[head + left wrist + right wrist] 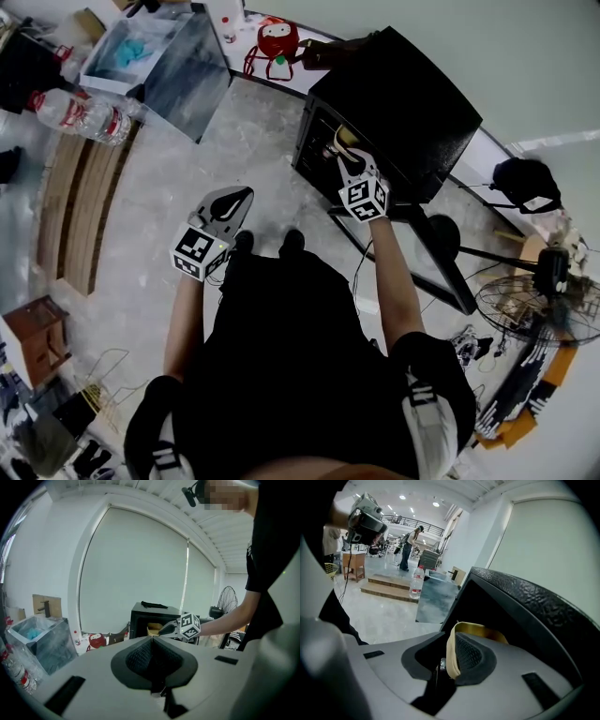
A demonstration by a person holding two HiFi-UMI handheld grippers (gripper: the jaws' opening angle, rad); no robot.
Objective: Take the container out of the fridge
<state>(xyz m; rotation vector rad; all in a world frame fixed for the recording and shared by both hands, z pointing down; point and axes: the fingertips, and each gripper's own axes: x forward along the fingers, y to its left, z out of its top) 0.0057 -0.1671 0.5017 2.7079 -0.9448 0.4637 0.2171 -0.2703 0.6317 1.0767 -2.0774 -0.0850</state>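
Note:
A small black fridge [398, 103] stands open on the floor in the head view. Inside its opening sits a tan container [344, 139]. My right gripper [347, 159] reaches into the opening and is shut on the container's rim. The right gripper view shows that thin tan rim [451, 656] pinched between the jaws of the right gripper [452, 641], with the fridge's dark wall [525, 606] beside it. My left gripper [236, 199] hangs over the floor left of the fridge, shut and empty. In the left gripper view, the left gripper [152, 640] points toward the fridge [140, 616].
The fridge door [436, 258] swings out to the right. A clear plastic bin [155, 56] and a water bottle [80, 112] stand at the upper left, and a red toy [275, 42] behind them. Wooden steps [84, 202] lie left, a fan [534, 309] right.

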